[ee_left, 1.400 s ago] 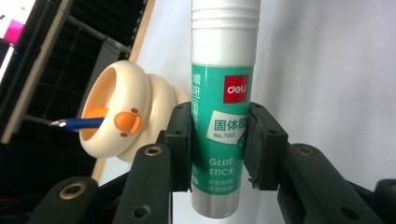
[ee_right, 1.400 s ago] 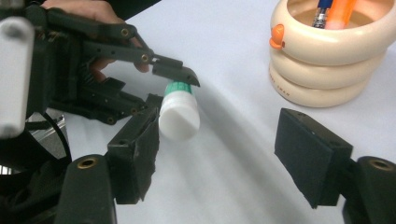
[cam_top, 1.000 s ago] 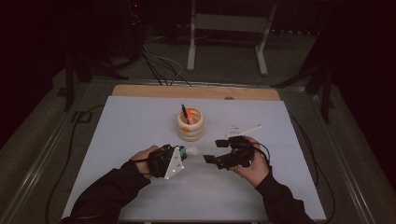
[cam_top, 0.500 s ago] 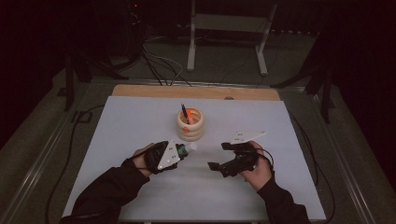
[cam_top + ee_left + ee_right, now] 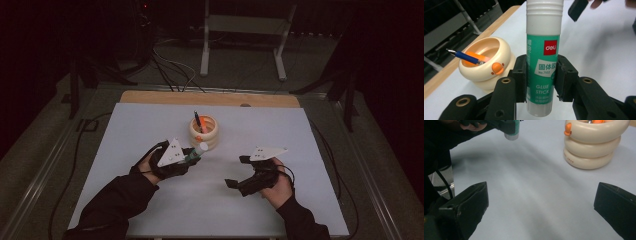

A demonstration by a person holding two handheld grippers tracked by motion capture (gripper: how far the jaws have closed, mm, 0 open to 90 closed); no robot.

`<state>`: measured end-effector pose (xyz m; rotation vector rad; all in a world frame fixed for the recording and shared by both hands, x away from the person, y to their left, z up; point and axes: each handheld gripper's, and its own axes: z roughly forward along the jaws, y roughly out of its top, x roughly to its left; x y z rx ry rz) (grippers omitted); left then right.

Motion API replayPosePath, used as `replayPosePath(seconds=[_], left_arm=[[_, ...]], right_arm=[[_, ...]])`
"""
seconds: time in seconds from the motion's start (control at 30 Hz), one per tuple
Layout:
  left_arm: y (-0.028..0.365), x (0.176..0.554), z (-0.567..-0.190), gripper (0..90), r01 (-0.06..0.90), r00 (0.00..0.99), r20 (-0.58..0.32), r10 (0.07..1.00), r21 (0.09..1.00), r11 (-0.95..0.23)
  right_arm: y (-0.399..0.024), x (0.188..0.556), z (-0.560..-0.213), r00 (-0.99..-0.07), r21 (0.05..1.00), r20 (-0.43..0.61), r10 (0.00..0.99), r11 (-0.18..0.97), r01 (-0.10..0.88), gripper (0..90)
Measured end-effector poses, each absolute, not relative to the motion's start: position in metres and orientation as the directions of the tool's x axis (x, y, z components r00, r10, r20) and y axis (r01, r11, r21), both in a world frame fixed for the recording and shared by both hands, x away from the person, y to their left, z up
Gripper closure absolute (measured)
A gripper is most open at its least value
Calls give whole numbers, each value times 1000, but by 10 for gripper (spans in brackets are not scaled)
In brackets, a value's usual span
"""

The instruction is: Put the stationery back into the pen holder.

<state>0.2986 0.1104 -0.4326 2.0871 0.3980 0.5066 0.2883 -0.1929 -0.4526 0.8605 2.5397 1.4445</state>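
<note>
Jaws of left gripper (image 5: pixel 541 82) clamped on glue stick (image 5: pixel 543 62); right gripper (image 5: pixel 239 172) jaws freshly widened, empty.

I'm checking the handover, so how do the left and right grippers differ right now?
The left gripper is shut on the glue stick; the right gripper is open with nothing between its fingers. In the high view the left sits beside the holder, while the right is farther off. Both are black and hand-held.

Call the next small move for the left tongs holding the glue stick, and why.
Probably carry it the short way over the cream ring-shaped pen holder and lower it in. The left tongs clamp the green-and-white glue stick upright, the holder sits beside it, and the right tongs stand open.
</note>
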Motion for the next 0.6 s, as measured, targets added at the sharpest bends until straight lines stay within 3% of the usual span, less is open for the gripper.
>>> replayPosePath(seconds=[0.6], left_arm=[[120, 318, -418, 667, 241, 861, -68, 503, 927, -286]], right_arm=[[-206, 278, -468, -829, 847, 125, 545, 378, 375, 0]])
